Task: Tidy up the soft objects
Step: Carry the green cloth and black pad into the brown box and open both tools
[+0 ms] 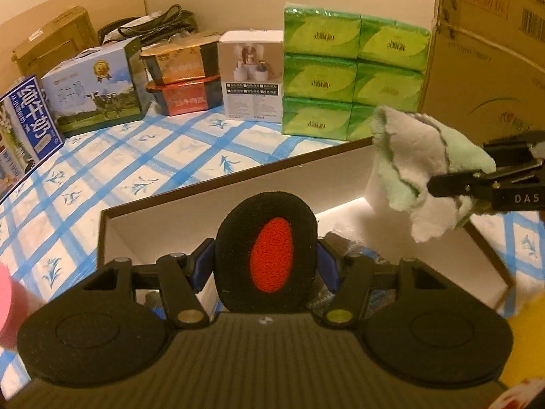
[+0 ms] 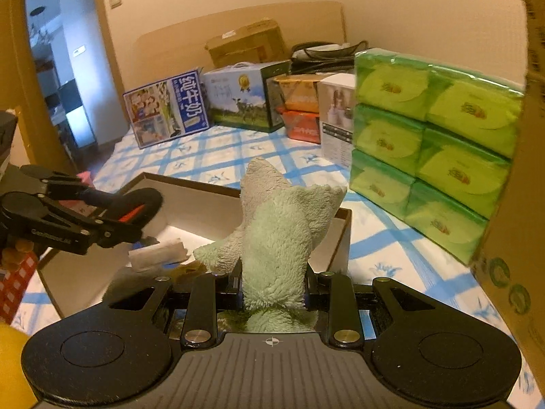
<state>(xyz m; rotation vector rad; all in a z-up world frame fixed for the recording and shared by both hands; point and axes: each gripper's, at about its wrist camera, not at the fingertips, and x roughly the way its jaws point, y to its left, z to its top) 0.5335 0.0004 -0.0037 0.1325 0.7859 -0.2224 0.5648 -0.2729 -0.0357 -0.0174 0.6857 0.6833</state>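
My left gripper (image 1: 265, 267) is shut on a black oval foam pad with a red centre (image 1: 270, 255), held upright between its blue-padded fingers. It hangs over an open box (image 1: 170, 225) with a brown rim and a white inside. In the right wrist view the same pad (image 2: 139, 204) and left gripper (image 2: 136, 220) hover over the box's left side (image 2: 190, 182). My right gripper (image 2: 276, 283) is shut on a fluffy pale green and grey cloth (image 2: 279, 228), above the box's right end. The left wrist view has that cloth (image 1: 415, 156) hanging from the right gripper (image 1: 453, 184).
Inside the box lie a white folded piece (image 2: 158, 254) and some dark items (image 1: 340, 238). Behind it, on the blue checked sheet (image 1: 136, 163), stand green tissue packs (image 1: 351, 71), a white carton (image 1: 253, 78), stacked red and orange boxes (image 1: 184, 78) and milk cartons (image 1: 98, 88). A tall cardboard box (image 1: 487, 68) is at right.
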